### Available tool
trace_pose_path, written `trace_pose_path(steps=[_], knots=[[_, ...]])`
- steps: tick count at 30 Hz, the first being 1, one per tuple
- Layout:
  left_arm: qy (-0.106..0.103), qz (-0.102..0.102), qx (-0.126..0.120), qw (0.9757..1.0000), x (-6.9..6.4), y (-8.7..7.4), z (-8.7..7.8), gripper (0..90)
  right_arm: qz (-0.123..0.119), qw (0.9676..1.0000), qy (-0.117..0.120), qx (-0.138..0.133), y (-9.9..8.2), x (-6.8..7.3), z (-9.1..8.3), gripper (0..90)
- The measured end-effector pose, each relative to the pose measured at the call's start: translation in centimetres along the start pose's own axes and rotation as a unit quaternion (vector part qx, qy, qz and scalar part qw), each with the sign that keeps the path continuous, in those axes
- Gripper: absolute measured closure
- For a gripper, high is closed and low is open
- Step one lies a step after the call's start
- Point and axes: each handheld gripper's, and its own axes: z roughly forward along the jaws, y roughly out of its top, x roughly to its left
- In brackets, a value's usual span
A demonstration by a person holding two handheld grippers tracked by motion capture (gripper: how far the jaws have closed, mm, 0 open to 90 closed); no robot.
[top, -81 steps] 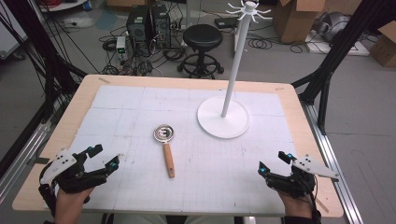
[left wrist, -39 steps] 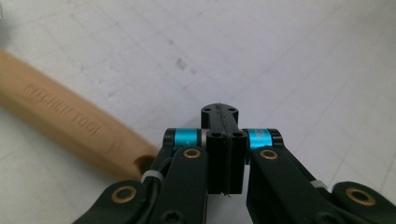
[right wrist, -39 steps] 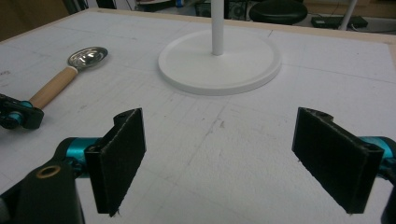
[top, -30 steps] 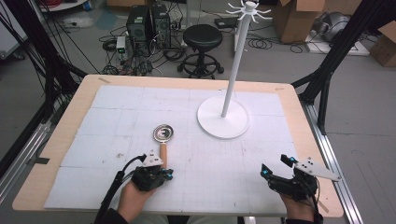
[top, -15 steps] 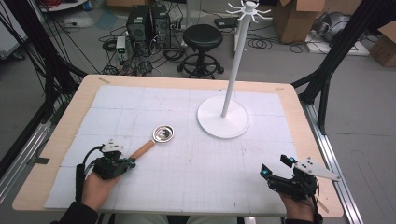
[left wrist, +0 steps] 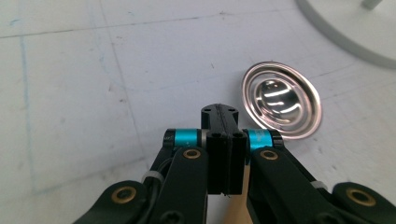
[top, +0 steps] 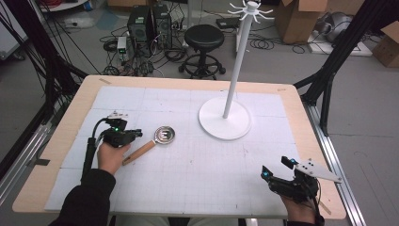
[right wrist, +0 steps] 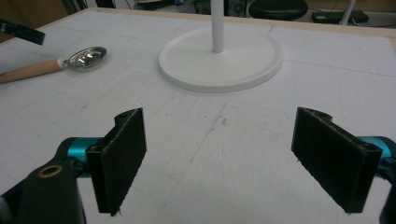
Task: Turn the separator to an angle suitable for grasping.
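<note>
A metal spoon with a round bowl (top: pixel 164 134) (left wrist: pixel 280 100) and a wooden handle (top: pixel 139 152) lies on the white mat, handle pointing toward the lower left. My left gripper (top: pixel 128 135) (left wrist: pixel 219 112) is shut, pads pressed together with nothing seen between them. It hovers just left of the bowl, over the handle (left wrist: pixel 236 210), a strip of which shows under the jaws. My right gripper (top: pixel 276 168) (right wrist: pixel 224 158) stands open near the front right of the table, nothing between its pads. The spoon (right wrist: pixel 86 58) also shows far left in the right gripper view.
A tall white stand with a round base (top: pixel 207 123) (right wrist: pixel 219 70) (left wrist: pixel 345 32) and hooks on top rises behind the spoon, right of centre. The table's wooden rim (top: pixel 70 122) frames the mat. A stool and boxes stand on the floor beyond.
The spoon's handle has swung from pointing at the person to pointing lower left; the bowl stayed put. My left gripper went left with it, then away from the person. The right gripper kept still.
</note>
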Motion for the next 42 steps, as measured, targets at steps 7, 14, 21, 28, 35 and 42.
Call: trace_pose_path(steps=[7, 14, 21, 28, 35, 42], knots=[[-0.020, 0.026, 0.062, 0.9975, -1.0, 0.3, 3.6, 89.6, 0.004, 1.0000, -0.001, -0.003, 0.0, -0.2, -0.2, 17.1], [-0.063, 0.064, 0.070, 0.9935, -3.2, -0.3, 4.5, 89.5, 0.002, 1.0000, -0.001, -0.005, 0.0, -0.1, -0.3, 17.1], [-0.107, 0.102, 0.085, 0.9853, -5.7, -0.4, 5.1, 89.4, 0.000, 1.0000, -0.003, -0.006, 0.1, 0.0, -0.3, 17.2], [-0.161, 0.164, 0.101, 0.9678, -9.1, -0.5, 5.3, 88.5, 0.002, 1.0000, -0.004, -0.004, 0.0, -0.1, -0.2, 17.2], [-0.185, 0.197, 0.111, 0.9564, -11.6, -0.9, 5.6, 89.4, 0.002, 1.0000, -0.005, -0.005, 0.1, 0.1, -0.3, 17.4], [-0.213, 0.225, 0.117, 0.9436, -13.9, -1.4, 5.5, 89.4, 0.002, 1.0000, -0.004, -0.005, 0.1, 0.0, -0.3, 17.5]])
